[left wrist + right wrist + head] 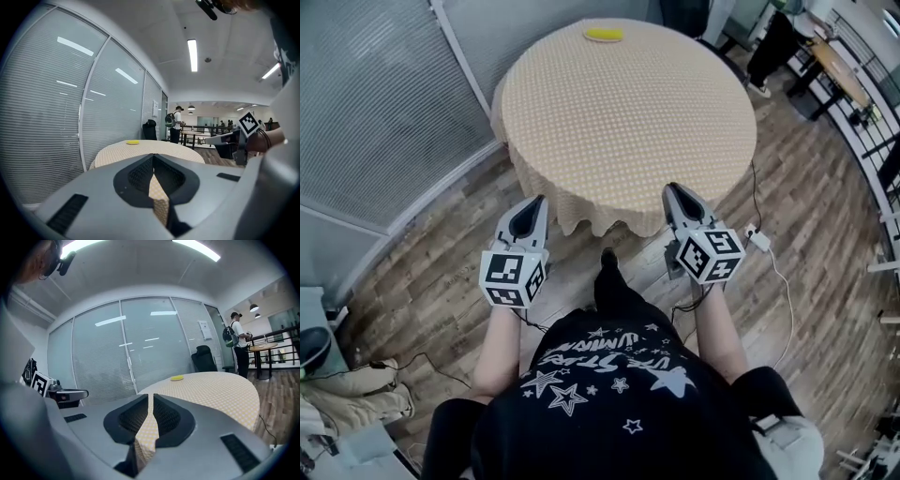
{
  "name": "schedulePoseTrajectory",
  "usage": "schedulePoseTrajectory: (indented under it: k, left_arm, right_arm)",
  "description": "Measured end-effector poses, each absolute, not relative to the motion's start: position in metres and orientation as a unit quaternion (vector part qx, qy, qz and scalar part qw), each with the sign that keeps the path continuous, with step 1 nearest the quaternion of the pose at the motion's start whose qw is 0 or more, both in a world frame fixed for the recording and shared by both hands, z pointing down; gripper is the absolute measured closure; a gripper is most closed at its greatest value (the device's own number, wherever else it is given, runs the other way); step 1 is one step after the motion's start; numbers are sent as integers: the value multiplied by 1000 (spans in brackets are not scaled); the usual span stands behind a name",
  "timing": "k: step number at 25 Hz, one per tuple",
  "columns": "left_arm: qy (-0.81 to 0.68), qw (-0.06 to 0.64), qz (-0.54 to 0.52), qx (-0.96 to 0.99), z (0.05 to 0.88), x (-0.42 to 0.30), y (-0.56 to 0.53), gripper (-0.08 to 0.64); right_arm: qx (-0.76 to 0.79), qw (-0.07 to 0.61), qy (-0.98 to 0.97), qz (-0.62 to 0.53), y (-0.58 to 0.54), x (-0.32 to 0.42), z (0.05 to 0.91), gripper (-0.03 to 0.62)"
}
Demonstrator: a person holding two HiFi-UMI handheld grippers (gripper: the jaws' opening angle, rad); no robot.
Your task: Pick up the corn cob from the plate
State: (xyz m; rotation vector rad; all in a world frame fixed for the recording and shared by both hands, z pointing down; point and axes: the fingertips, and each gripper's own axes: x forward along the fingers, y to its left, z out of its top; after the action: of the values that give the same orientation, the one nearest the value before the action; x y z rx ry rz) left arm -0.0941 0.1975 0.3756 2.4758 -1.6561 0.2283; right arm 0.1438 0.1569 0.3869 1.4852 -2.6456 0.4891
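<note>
A small yellow object (604, 34) lies at the far edge of a round table (628, 122) covered in a beige checked cloth; it is too small to tell corn cob from plate. It shows as a yellow spot (132, 142) in the left gripper view and again (176, 378) in the right gripper view. My left gripper (541, 200) and right gripper (669, 188) hover side by side at the table's near edge, far from the yellow object. Both point toward the table. Each has its jaws together with nothing between them.
A glass partition with blinds (384, 112) runs along the left. The floor is wood, with cables and a white adapter (759, 240) at the right. A black chair (204, 358) stands behind the table. A person with a backpack (236, 336) stands by other tables (839, 66).
</note>
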Motion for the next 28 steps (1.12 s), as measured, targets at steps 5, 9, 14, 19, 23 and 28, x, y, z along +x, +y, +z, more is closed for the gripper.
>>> schedulePoseTrajectory:
  k: [5,9,14,19,23,28]
  left_arm:
    - [-573,76,80,812,371,-106,133,554]
    - [-577,68,82,809,364,-102,80,554]
    - [-587,73,89,802,365,-104,33,554]
    - [-608,80,90,785,365,-117,-6,554]
    - [-623,79,93,773,364,-131,-34,554]
    - [-628,84,96,768,365,-146,-65,554]
  right_arm:
    - [467,28,-871,149,76,139,376,546]
    - [468,15,-871,145,14,144,366,546]
    - [457,23,-875,157,-42,141,376,546]
    - [450,29,-878,161,-98,140,384,546]
    - [428,39,-888,166,-136,131,388,546]
    - [424,38,-889,171,-172,119,390,546]
